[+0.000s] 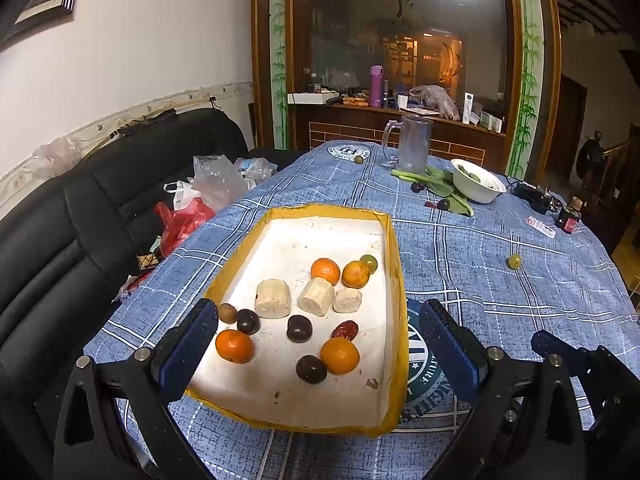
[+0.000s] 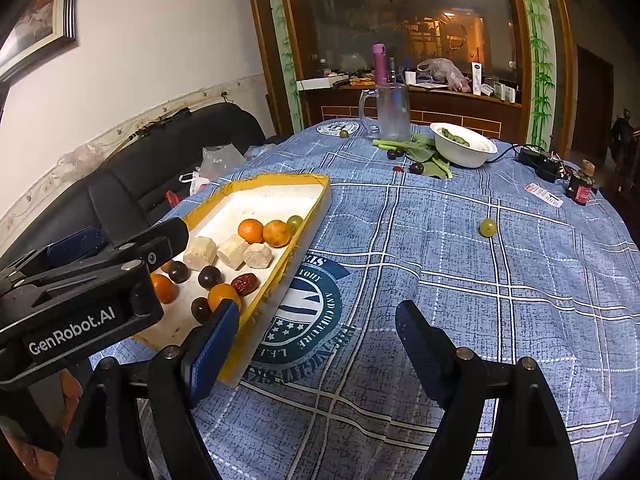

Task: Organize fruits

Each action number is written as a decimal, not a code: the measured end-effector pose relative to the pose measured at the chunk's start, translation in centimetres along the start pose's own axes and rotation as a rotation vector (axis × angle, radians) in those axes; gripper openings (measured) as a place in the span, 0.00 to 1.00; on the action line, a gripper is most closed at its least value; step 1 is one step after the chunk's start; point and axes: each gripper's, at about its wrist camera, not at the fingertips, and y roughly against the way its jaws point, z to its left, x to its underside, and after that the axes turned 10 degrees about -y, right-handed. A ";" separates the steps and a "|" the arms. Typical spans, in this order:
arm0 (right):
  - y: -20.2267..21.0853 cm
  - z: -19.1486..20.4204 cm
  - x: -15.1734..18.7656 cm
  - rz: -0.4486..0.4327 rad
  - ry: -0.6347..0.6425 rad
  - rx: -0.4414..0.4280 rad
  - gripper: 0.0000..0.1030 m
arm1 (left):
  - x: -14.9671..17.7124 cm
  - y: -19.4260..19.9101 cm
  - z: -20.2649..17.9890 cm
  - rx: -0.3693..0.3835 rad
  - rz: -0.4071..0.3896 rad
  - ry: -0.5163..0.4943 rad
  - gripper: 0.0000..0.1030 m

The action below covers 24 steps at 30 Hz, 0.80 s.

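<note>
Fruits — oranges (image 1: 325, 270), dark plums (image 1: 299, 328), a red date (image 1: 345, 330) — are lying in the yellow-rimmed tray (image 1: 394, 264) at the table's near left. One green grape (image 2: 488, 227) is sitting apart on the tablecloth (image 2: 460, 280), far right. The left gripper (image 1: 320, 344) is hovering over the tray and the right gripper (image 2: 316, 340) beside it — both are gaping wide, holding nothing.

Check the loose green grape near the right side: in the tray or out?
Out. The green grape lies alone on the blue tablecloth, well right of the yellow-rimmed tray.

Both tools gape wide, gripping nothing.
Left tool (image 1: 318, 344) points toward 12 o'clock, fingers level; right tool (image 2: 316, 340) sits at its 3 o'clock, likewise pointing ahead.
</note>
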 end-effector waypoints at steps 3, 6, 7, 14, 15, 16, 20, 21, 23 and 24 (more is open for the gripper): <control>0.2 0.3 0.0 -0.003 0.005 0.002 0.82 | 0.1 0.4 0.2 -0.003 -0.015 0.012 0.97; 0.4 0.5 0.1 -0.007 0.012 0.004 0.83 | 0.2 1.5 0.8 -0.033 -0.062 0.040 0.97; 0.5 0.6 0.1 -0.010 0.017 0.005 0.83 | 0.2 2.1 1.1 -0.057 -0.090 0.052 0.97; 1.5 1.6 0.4 -0.040 0.053 0.009 0.83 | 0.9 8.6 2.5 -0.161 -0.412 0.115 1.00; 1.8 1.8 0.4 -0.046 0.056 0.005 0.83 | 0.8 9.2 2.7 -0.141 -0.432 0.117 1.00; 1.9 1.8 0.4 -0.049 0.059 0.003 0.83 | 0.6 9.5 2.9 -0.124 -0.436 0.120 1.00; 2.4 2.3 0.4 -0.059 0.073 -0.003 0.84 | -0.1 9.3 3.8 -0.029 -0.407 0.145 1.00; 2.6 2.5 0.5 -0.063 0.077 -0.003 0.84 | -0.1 9.2 4.0 -0.020 -0.401 0.150 1.00; 2.8 2.7 0.6 -0.067 0.086 -0.003 0.84 | -0.2 8.8 4.3 -0.021 -0.364 0.152 1.00; 2.9 2.8 0.6 -0.070 0.093 -0.002 0.84 | -0.2 8.5 4.3 -0.034 -0.333 0.147 1.00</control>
